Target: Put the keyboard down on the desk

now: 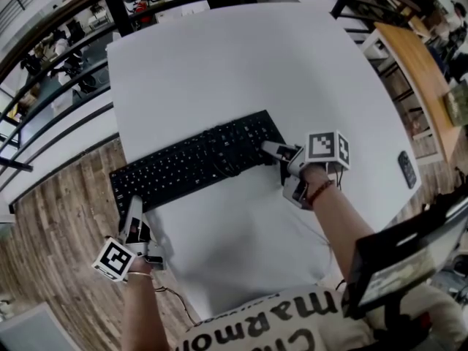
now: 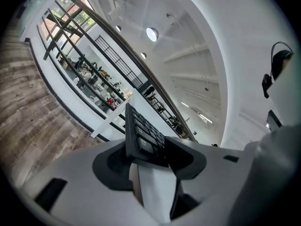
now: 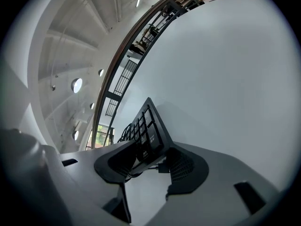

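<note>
The desk (image 1: 241, 64) is viewed by the head camera from above, steeply downward and from some way off. The left gripper (image 1: 135, 212) view is taken from close behind its jaws, looking along the keyboard (image 1: 197, 159) from its left end. The right gripper (image 1: 272, 151) view is taken likewise from the right end, facing the opposite way. Keyboard and desk are shared by all three views.

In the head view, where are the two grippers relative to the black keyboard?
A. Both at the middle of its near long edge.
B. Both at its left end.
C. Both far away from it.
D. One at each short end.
D: the left gripper is at the left end of the keyboard and the right gripper is at its right end, over the white desk.
</note>
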A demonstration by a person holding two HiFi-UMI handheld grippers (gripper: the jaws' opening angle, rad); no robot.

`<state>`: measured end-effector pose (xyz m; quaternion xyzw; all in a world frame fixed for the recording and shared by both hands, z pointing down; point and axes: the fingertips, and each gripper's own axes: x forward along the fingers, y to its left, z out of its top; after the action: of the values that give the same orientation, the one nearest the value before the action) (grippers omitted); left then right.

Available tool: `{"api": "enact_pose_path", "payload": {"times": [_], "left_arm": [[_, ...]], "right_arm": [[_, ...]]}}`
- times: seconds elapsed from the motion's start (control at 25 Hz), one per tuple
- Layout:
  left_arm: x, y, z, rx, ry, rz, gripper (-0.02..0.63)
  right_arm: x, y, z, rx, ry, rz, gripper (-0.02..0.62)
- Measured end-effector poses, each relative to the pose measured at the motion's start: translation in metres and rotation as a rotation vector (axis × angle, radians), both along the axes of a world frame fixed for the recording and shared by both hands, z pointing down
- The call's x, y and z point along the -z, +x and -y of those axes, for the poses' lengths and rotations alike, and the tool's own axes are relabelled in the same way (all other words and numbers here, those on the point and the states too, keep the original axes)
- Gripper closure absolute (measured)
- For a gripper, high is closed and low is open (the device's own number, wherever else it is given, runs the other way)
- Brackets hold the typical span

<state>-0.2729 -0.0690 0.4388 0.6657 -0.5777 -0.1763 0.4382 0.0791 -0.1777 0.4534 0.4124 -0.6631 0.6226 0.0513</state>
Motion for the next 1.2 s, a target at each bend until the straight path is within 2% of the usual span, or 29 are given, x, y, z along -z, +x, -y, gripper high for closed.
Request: {"api": "enact_pose_path", "payload": {"times": [0.4, 0.64, 1.2], "left_arm": [[0.004, 0.000, -0.001, 0.004, 0.009, -0.004, 0.416], [0.003, -0.001, -0.002, 0.005, -0.005, 0.023, 0.416], [0.005, 0.000, -0.004, 0.003, -0.015, 0.053, 0.416]], "right_arm": [[0.004, 0.004, -0.002, -0.048, 0.011, -0.095, 0.364], [0.004, 0.008, -0.001, -0.086, 0.033, -0.179, 0.354], [0.004, 0.019, -0.002, -0.119, 0.094, -0.423, 0.304]]}}
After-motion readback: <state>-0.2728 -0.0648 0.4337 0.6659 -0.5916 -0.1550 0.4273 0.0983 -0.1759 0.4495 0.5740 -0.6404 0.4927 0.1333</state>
